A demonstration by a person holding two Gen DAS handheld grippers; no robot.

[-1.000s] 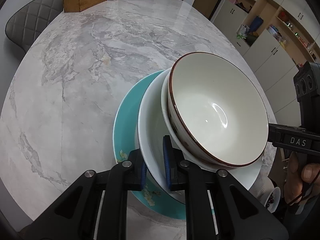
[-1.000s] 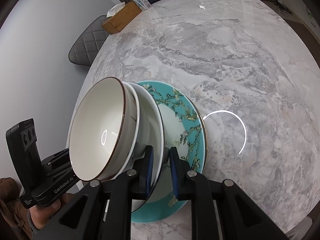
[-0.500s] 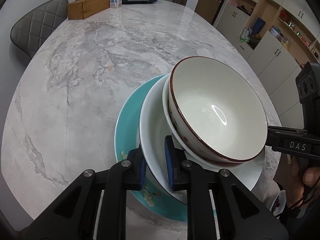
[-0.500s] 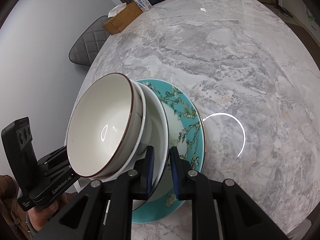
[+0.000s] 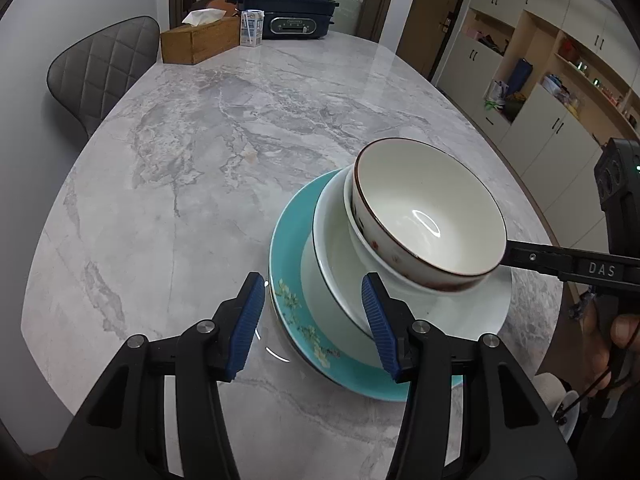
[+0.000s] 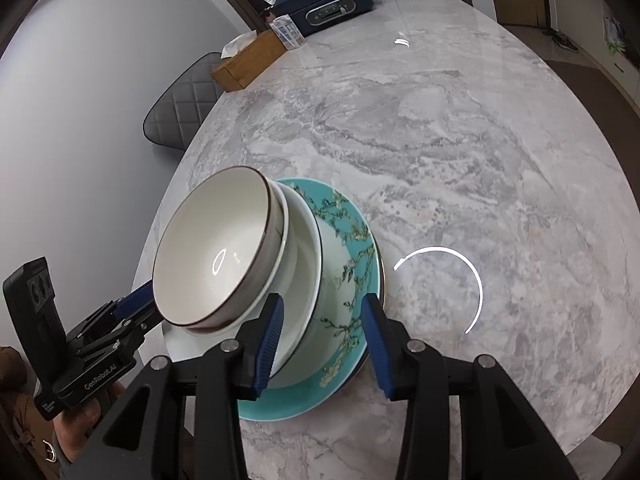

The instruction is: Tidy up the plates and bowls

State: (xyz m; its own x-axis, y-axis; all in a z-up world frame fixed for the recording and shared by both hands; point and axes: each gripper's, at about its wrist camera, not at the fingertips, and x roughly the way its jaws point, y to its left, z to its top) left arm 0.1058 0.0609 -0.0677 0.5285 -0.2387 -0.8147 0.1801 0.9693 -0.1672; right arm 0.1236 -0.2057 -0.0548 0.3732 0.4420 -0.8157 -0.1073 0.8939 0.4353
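On the marble table [image 5: 180, 168] rests a stack: a teal flowered plate [image 5: 288, 272] [image 6: 356, 248] at the bottom, a white deep plate [image 5: 332, 240] [image 6: 308, 256] on it, and a brown-rimmed white bowl [image 5: 424, 216] [image 6: 212, 248] on top in a smaller white dish. My left gripper [image 5: 312, 300] straddles the plates' near rim. Its jaws are opening and the blue pads stand off the rim. My right gripper [image 6: 322, 312] straddles the opposite rim, jaws also opening, with its pads clear of the plates. Each view shows the other gripper's fingers [image 5: 560, 262] [image 6: 132, 308] reaching under the bowl.
At the table's far end stand a wooden tissue box [image 5: 200, 38], a small carton [image 5: 251, 28] and a dark blue appliance [image 5: 288, 16]. A grey quilted chair [image 5: 104, 68] is at the left. Cabinets [image 5: 560, 88] line the right. A hand [image 5: 616, 332] holds the right gripper.
Both grippers were shut on the plate rims and have now opened off them. The left gripper has drawn back and up. The stack has levelled onto the table.
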